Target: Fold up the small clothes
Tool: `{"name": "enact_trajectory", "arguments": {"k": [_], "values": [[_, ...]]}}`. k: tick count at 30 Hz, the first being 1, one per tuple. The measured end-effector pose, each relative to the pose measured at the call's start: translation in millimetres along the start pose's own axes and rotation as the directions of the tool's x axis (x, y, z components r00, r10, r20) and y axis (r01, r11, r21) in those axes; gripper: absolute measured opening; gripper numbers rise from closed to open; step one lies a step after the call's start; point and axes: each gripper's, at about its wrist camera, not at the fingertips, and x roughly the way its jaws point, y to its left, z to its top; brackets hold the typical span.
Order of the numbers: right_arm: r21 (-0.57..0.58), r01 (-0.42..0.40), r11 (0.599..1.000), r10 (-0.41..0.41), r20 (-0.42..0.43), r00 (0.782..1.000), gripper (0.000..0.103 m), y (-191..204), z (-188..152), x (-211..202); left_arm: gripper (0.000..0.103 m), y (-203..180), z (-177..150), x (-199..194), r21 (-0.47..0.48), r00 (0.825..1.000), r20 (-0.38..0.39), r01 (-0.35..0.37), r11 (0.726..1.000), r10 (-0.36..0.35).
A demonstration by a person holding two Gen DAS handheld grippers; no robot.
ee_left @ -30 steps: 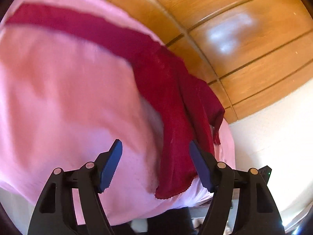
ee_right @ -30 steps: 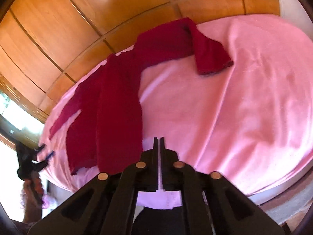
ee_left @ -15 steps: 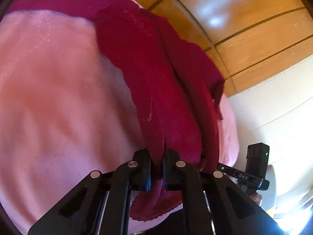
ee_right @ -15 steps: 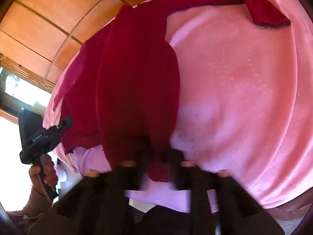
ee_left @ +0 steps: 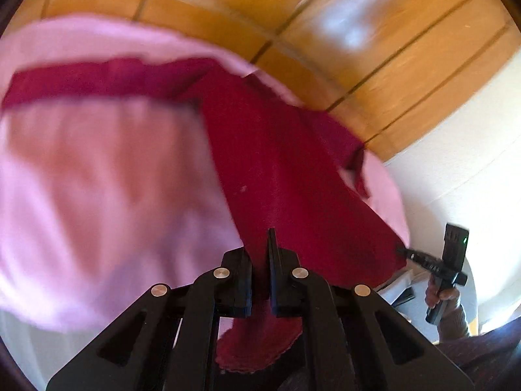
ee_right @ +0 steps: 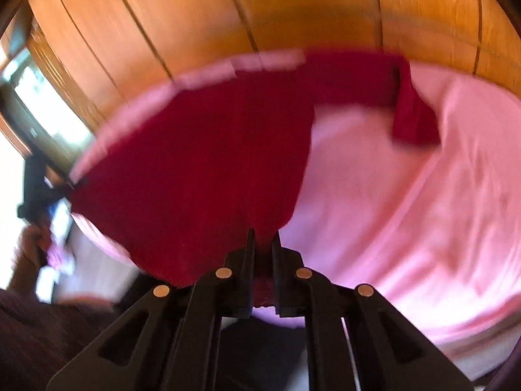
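While each hand-held gripper, left (ee_left: pixel 259 272) and right (ee_right: pixel 263 272), pinches a near corner of the red garment (ee_left: pixel 280 176), its long axis runs away across the pink bed (ee_left: pixel 97 179), both hands equally near.

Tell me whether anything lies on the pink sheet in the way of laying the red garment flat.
Nothing visible does. Both the left gripper and right gripper are shut on the red garment's near edge, and the pink sheet beside it shows only bare fabric, though both views are blurred.
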Motion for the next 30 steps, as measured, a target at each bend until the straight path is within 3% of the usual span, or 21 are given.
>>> {"name": "enact_trajectory", "arguments": {"k": [3, 6, 8, 9, 10, 11, 13, 15, 17, 19, 20, 22, 25, 27, 30], "values": [[0.076, 0.002, 0.997, 0.006, -0.107, 0.994, 0.007, -20.3, -24.6, 31.8, 0.006, 33.3, -27.9, 17.4, -0.074, 0.993, -0.071, -0.1, 0.992, 0.095], [0.087, -0.018, 0.996, 0.03, -0.136, 0.99, 0.008, -17.5, -27.0, 48.4, 0.007, 52.5, -38.5, 29.9, -0.142, 0.976, -0.113, -0.2, 0.969, 0.185], [0.095, -0.036, 0.995, 0.047, -0.114, 0.992, 0.02, -20.9, -17.6, 45.3, 0.008, 56.8, -37.1, 24.6, -0.173, 0.978, -0.099, -0.201, 0.964, 0.186], [0.103, -0.034, 0.994, 0.044, -0.089, 0.995, 0.043, -25.4, -12.1, 42.1, 0.013, 54.1, -33.4, 20.3, -0.173, 0.98, -0.073, -0.195, 0.965, 0.185], [0.114, -0.02, 0.993, 0.025, -0.045, 0.999, 0.051, -32.9, -4.3, 37.0, 0.036, 50.0, -28.3, 11.9, -0.155, 0.979, -0.027, -0.206, 0.966, 0.204], [0.131, 0.004, 0.991, -0.003, -0.005, 1.0, 0.054, -41.1, 2.6, 29.5, 0.056, 42.1, -21.8, 3.8, -0.131, 0.972, 0.033, -0.228, 0.965, 0.234], [0.194, 0.07, 0.978, -0.083, 0.063, 0.995, 0.053, -67.2, 23.8, 25.3, 0.063, 24.6, -10.5, -4.8, -0.081, 0.963, 0.125, -0.229, 0.97, 0.238], [0.235, 0.143, 0.961, -0.174, 0.116, 0.978, 0.055, -89.2, 44.8, 25.8, 0.066, 3.4, -0.7, -0.8, -0.018, 0.962, 0.153, -0.226, 0.974, 0.226], [0.298, 0.237, 0.925, -0.295, 0.166, 0.941, 0.057, -114.0, 76.5, 32.7, 0.07, -20.5, 7.8, 14.4, 0.056, 0.962, 0.179, -0.221, 0.974, 0.208], [0.317, 0.319, 0.893, -0.39, 0.192, 0.901, 0.058, -124.5, 104.4, 45.0, 0.07, -36.0, 10.5, 35.4, 0.089, 0.973, 0.152, -0.191, 0.978, 0.176], [0.328, 0.341, 0.881, -0.418, 0.199, 0.887, 0.058, -129.8, 119.9, 54.5, 0.07, -43.3, 11.5, 46.8, 0.102, 0.977, 0.142, -0.177, 0.979, 0.162], [0.334, 0.363, 0.87, -0.439, 0.19, 0.878, 0.058, -139.3, 140.0, 73.9, 0.07, -58.8, 11.9, 73.2, 0.133, 0.983, 0.123, -0.153, 0.979, 0.137], [0.319, 0.464, 0.826, -0.523, 0.129, 0.842, 0.052, -156.7, 165.0, 106.5, 0.07, -76.1, 15.4, 112.4, 0.151, 0.994, 0.049, -0.103, 0.983, 0.096], [0.306, 0.516, 0.8, -0.567, 0.102, 0.818, 0.004, -166.2, 175.4, 115.5, 0.07, -83.5, 15.2, 131.5, 0.181, 0.995, 0.019, -0.099, 0.978, 0.097], [0.322, 0.518, 0.793, -0.589, 0.187, 0.786, 0.004, -166.1, 169.4, 79.0, 0.07, -95.1, 12.9, 149.2, 0.264, 0.991, 0.008, -0.129, 0.956, 0.132]]}}
